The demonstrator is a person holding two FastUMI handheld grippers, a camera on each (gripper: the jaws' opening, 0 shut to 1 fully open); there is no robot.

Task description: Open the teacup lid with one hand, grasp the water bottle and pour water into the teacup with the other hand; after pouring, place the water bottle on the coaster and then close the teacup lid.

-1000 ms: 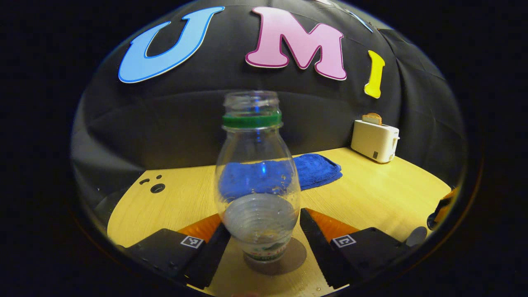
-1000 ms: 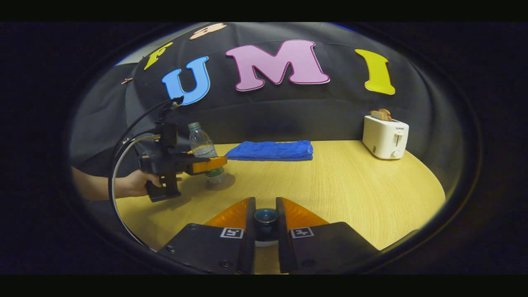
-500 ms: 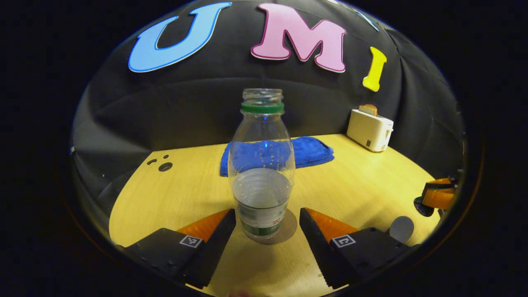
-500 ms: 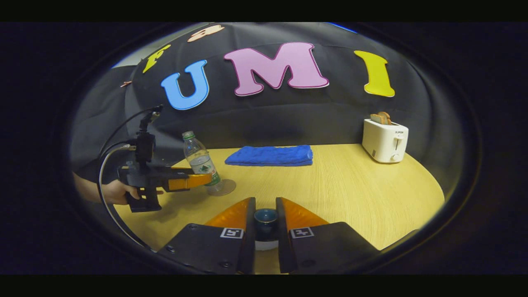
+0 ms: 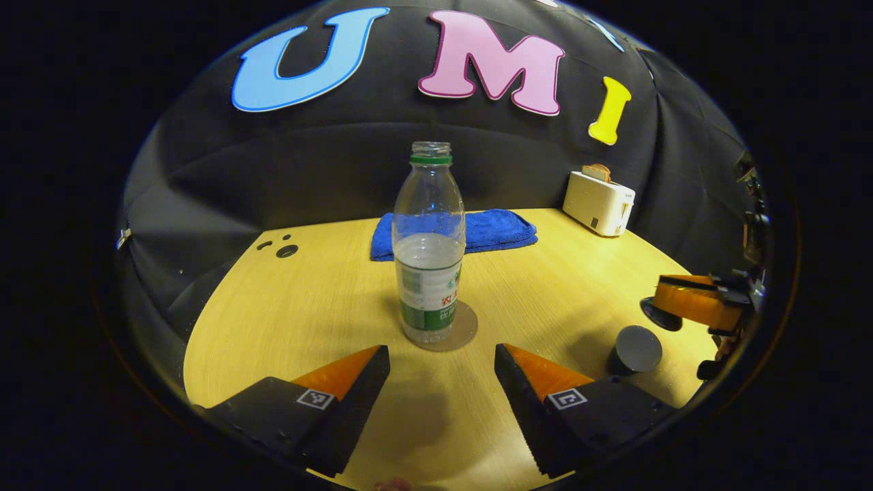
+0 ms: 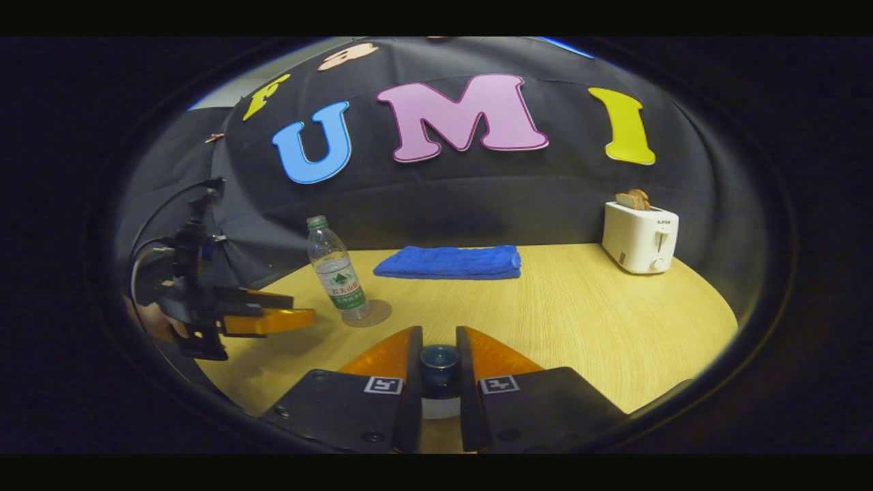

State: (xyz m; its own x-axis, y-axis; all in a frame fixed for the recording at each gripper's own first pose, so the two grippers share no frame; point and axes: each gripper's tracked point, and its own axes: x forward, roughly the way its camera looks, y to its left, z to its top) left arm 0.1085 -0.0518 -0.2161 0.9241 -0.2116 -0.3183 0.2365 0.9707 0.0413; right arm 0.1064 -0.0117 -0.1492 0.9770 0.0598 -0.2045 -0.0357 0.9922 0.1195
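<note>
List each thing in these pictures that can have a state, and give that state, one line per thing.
Water bottle: upright on the coaster, uncapped, partly full.
Teacup: uncovered.
Lid: held off the cup.
Left gripper: open.
Right gripper: shut on the lid.
Toaster: bread sticking up.
Blue towel: folded.

Black tool [image 5: 442, 361] bodies, orange fingers [image 5: 341, 365], square markers, looping cable.

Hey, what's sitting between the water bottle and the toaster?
The folded blue towel, in the right gripper view, lies on the table between the water bottle and the toaster.
</note>
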